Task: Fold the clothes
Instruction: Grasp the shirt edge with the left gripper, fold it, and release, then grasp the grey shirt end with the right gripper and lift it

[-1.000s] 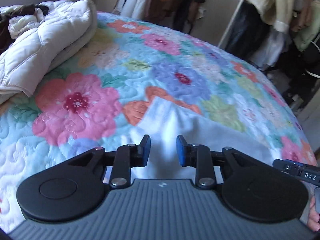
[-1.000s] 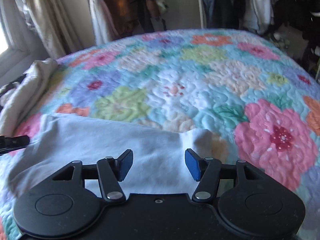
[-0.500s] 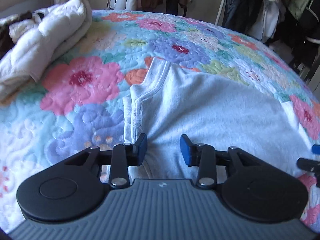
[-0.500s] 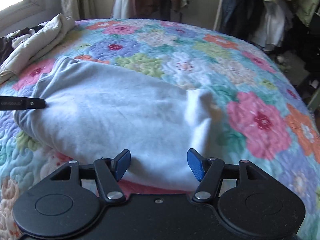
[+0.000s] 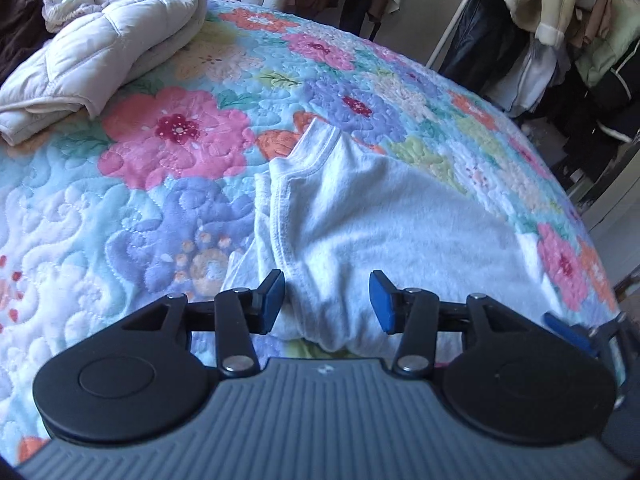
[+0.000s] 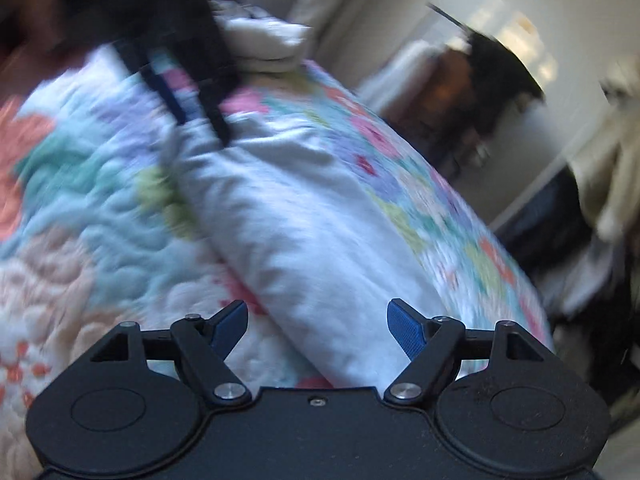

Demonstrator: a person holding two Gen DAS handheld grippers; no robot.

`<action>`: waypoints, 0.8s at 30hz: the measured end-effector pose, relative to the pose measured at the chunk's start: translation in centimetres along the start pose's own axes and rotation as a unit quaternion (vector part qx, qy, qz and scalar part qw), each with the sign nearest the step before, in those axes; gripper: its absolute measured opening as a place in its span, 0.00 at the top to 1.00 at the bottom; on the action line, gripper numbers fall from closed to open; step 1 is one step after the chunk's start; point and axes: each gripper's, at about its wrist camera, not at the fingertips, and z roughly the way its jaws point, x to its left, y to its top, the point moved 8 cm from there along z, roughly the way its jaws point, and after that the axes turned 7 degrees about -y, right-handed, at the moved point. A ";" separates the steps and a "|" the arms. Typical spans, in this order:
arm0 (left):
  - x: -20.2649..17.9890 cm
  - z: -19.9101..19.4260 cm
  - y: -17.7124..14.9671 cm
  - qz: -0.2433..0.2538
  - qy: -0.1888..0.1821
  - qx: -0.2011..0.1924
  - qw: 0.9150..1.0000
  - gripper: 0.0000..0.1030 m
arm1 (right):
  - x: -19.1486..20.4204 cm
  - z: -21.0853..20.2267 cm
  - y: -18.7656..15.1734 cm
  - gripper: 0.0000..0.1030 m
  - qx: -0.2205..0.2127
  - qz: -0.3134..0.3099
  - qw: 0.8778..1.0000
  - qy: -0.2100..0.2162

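Observation:
A pale blue-white T-shirt (image 5: 384,224) lies folded on the floral quilt (image 5: 172,136), its hemmed edge toward the left. My left gripper (image 5: 326,300) is open just above the shirt's near left corner, holding nothing. My right gripper (image 6: 316,328) is open over the shirt's other end (image 6: 304,224); that view is blurred. The right gripper's blue fingertip (image 5: 568,330) shows at the right edge of the left wrist view. The left gripper (image 6: 192,116) shows at the far end of the shirt in the right wrist view.
A folded white padded jacket (image 5: 108,44) lies on the quilt at the far left, with dark clothes behind it. A rack of hanging clothes (image 5: 560,32) stands beyond the bed on the right. The bed's edge drops off at the right.
Both grippers have pulled back toward the near edge of the shirt. The left jaws have opened wider. The right gripper has swung sharply, now looking along the shirt toward the left gripper.

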 end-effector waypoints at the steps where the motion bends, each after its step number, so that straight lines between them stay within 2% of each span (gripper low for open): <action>1: 0.0 0.1 0.1 -0.001 -0.003 -0.001 1.000 0.55 | 0.5 0.2 0.2 0.22 -0.001 -0.017 1.000 -0.006; 8: 0.9 1.2 0.5 -0.019 -0.016 -0.001 1.000 0.55 | 0.4 4.7 0.4 0.24 0.022 -0.022 0.999 -0.031; 11: 1.4 1.9 0.4 -0.037 -0.019 0.000 0.999 0.55 | 0.0 6.3 0.6 0.16 0.013 -0.024 0.998 -0.050; 12: 1.6 2.1 0.4 -0.044 -0.021 0.000 0.999 0.55 | 0.2 6.4 0.7 0.18 0.010 -0.028 0.998 -0.053; 13: 1.7 2.3 0.4 -0.049 -0.021 -0.001 0.999 0.55 | 0.3 6.4 0.8 0.22 0.010 -0.026 0.998 -0.049; 14: 1.8 2.5 0.4 -0.055 -0.022 -0.003 0.998 0.55 | 0.3 6.3 1.0 0.46 0.013 -0.023 0.999 -0.041; 15: 1.9 2.6 0.4 -0.064 -0.026 -0.005 0.998 0.55 | 0.2 6.1 1.3 0.65 0.017 -0.020 0.999 -0.034; 17: 1.8 2.4 0.2 -0.075 -0.036 -0.005 0.997 0.56 | -0.5 5.1 2.3 0.78 -0.015 -0.020 0.998 -0.063; 19: 1.4 2.0 -0.1 -0.078 -0.052 0.011 0.996 0.56 | -1.5 3.1 3.6 0.81 -0.061 -0.023 0.992 -0.107; 20: 1.1 1.7 -0.2 -0.075 -0.056 0.021 0.995 0.56 | -2.0 2.0 4.3 0.81 -0.074 -0.008 0.991 -0.111; 24: -0.8 -0.9 0.3 -0.050 -0.074 0.013 0.996 0.56 | -4.0 -2.2 6.9 0.83 -0.102 0.083 0.988 -0.087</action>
